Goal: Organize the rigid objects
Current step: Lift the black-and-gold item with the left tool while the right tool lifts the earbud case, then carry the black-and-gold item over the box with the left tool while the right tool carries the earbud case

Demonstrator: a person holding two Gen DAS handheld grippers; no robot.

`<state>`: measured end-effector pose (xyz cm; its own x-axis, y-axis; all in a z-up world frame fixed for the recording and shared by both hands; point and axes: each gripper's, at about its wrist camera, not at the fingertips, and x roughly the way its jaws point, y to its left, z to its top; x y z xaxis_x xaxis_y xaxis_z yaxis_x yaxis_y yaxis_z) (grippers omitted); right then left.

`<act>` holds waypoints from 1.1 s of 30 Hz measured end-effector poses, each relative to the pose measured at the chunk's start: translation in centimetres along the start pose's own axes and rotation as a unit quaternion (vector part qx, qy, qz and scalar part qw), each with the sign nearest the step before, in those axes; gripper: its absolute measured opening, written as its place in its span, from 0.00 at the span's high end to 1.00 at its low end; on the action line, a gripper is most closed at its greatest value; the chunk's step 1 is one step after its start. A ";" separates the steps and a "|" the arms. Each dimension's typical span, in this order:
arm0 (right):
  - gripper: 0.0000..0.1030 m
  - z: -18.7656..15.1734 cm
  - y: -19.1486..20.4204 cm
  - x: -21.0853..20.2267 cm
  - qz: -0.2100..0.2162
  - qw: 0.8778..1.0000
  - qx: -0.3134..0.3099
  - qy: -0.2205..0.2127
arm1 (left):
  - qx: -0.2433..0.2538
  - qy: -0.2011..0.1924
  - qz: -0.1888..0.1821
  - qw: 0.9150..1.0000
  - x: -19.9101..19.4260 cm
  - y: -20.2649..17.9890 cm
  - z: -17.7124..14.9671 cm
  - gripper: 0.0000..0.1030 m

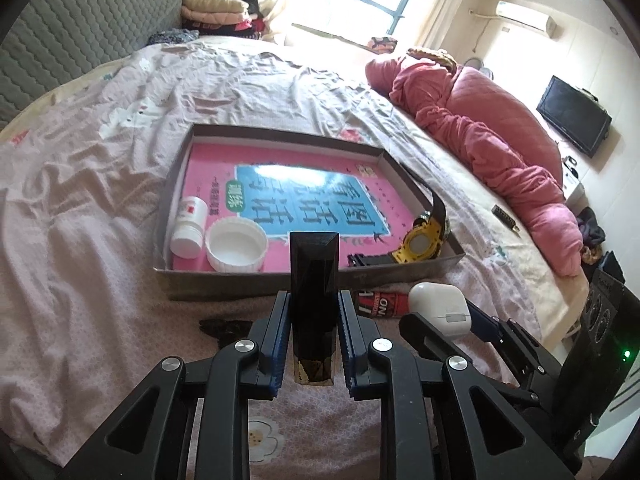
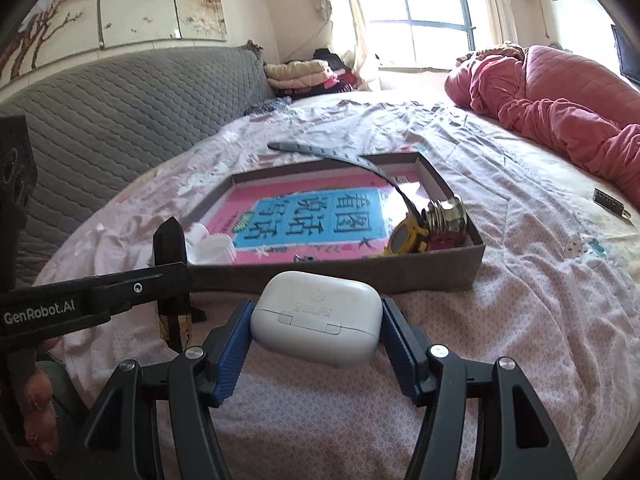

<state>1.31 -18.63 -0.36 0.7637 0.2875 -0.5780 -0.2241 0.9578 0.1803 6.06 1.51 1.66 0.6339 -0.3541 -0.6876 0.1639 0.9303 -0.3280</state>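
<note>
Left claw (image 1: 314, 344) clenched on a tall black bottle (image 1: 314, 292), upright, just short of the grey tray's near wall (image 1: 256, 280). Right claw (image 2: 316, 340) clenched on a white earbud case (image 2: 316, 316), also near that wall. Inside the tray: white jar (image 1: 190, 222), white lid (image 1: 236, 244), yellow tape measure (image 1: 422, 244); pink centre bare. Bed sheet (image 1: 100, 184) open to the left.

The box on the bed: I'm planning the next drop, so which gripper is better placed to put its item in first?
Probably the left gripper. Its black tube already reaches the box front wall; the right gripper holds the white earbud case short of it.
</note>
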 end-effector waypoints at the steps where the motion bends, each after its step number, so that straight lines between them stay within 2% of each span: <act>1: 0.39 0.1 0.0 -0.2 0.002 1.000 -0.001 -0.005 | -0.004 -0.005 0.000 1.000 -0.4 0.2 0.2 0.78; 11: 0.39 0.8 0.7 -1.2 0.011 0.999 -0.022 -0.034 | -0.014 -0.038 0.011 0.999 -3.1 1.3 1.2 0.78; 33: 0.39 2.1 0.3 -0.6 0.024 0.998 -0.028 -0.053 | 0.010 -0.037 0.029 0.999 -1.9 -0.5 2.6 0.78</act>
<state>2.06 -18.48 1.69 0.8107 0.3338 -0.4810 -0.2939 0.9425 0.1589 6.75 1.98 4.81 0.6971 -0.2928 -0.6545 0.1406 0.9509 -0.2757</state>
